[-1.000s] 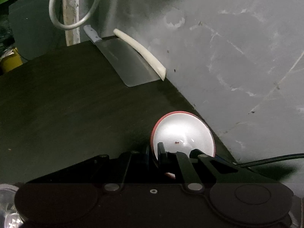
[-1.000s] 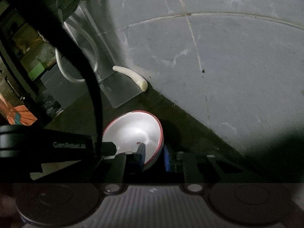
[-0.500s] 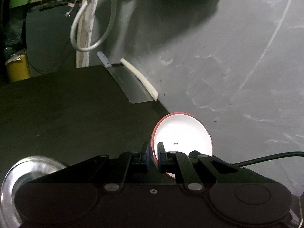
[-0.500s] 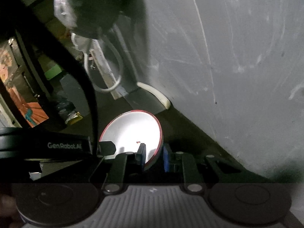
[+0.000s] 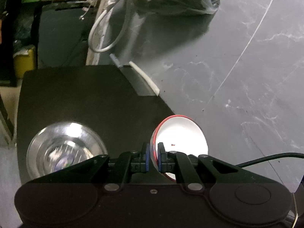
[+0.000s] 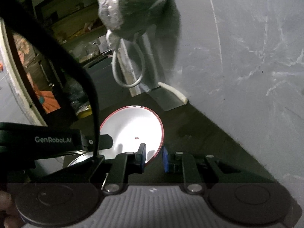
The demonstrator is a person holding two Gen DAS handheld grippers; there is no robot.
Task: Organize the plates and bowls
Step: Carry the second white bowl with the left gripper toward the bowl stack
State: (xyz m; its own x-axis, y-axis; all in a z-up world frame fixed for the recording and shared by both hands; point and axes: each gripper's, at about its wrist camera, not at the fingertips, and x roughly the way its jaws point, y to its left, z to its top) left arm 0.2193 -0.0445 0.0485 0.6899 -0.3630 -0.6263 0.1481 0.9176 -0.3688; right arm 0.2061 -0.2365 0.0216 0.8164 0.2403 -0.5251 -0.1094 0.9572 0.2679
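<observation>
Carry step, judged from the frames — red-rimmed white bowl (image 5: 180, 138) held clear above the dark table (image 5: 76, 98), gripped on both sides at once. Far left: steel bowl (image 5: 62, 148) sat on the table, near edge, blurred; likely stacking target, not certain. Left gripper (image 5: 153, 157) clamped narrow on the bowl's left rim, pads either side of the wall. Right gripper (image 6: 153, 157) pinched the opposite rim, fingers narrow, rim between them. Both pointed forward and angled down toward the table, bowl tipped with inside facing the cameras. Next move called for levelling the bowl, shifting over the steel bowl, lowering together — uneven release risked a drop. Cleaver (image 5: 136, 81) lay against the wall, well apart.
</observation>
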